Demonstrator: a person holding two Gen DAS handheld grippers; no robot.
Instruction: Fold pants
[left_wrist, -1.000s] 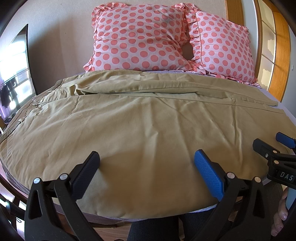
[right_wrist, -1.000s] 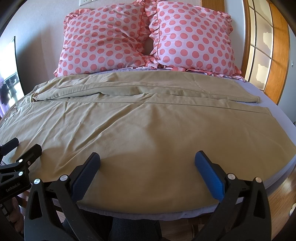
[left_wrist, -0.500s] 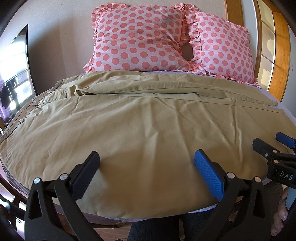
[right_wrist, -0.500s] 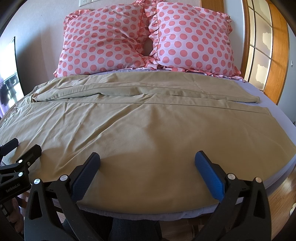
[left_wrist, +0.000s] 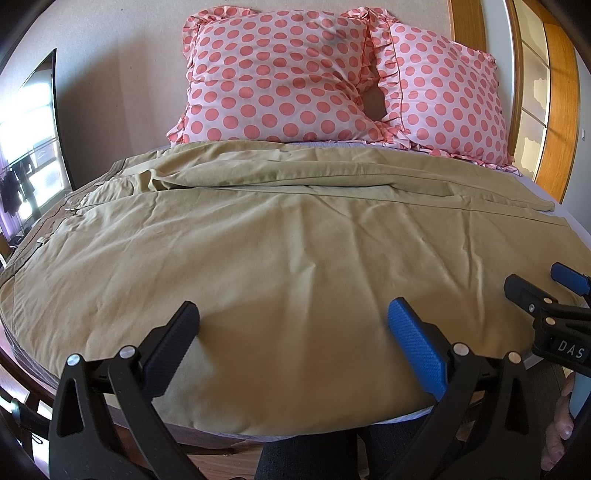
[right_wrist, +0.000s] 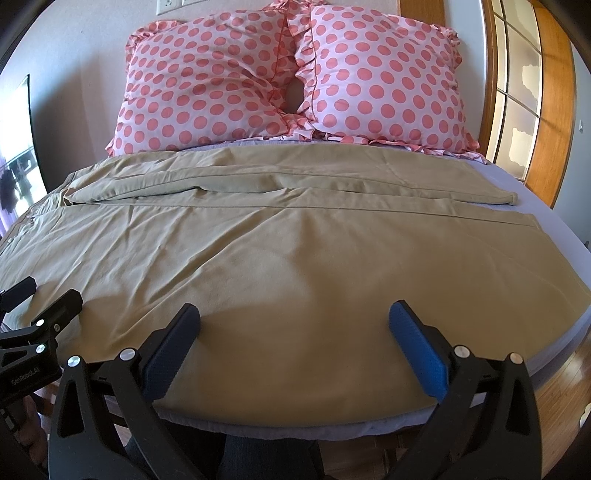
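Observation:
Tan pants (left_wrist: 280, 240) lie spread flat across the bed, waistband at the left, leg hems at the right; they also show in the right wrist view (right_wrist: 295, 251). The far leg is folded along the back. My left gripper (left_wrist: 293, 325) is open and empty, hovering over the near edge of the pants. My right gripper (right_wrist: 294, 325) is open and empty over the near edge too, further right. The right gripper shows in the left wrist view (left_wrist: 546, 291), and the left gripper in the right wrist view (right_wrist: 37, 310).
Two pink polka-dot pillows (left_wrist: 280, 77) (right_wrist: 376, 81) lean against the headboard wall. A lavender sheet (right_wrist: 535, 192) shows at the bed's right side. A wooden window frame (right_wrist: 554, 92) stands at right, wood floor (right_wrist: 569, 373) below. My legs (left_wrist: 314, 458) are by the bed's front edge.

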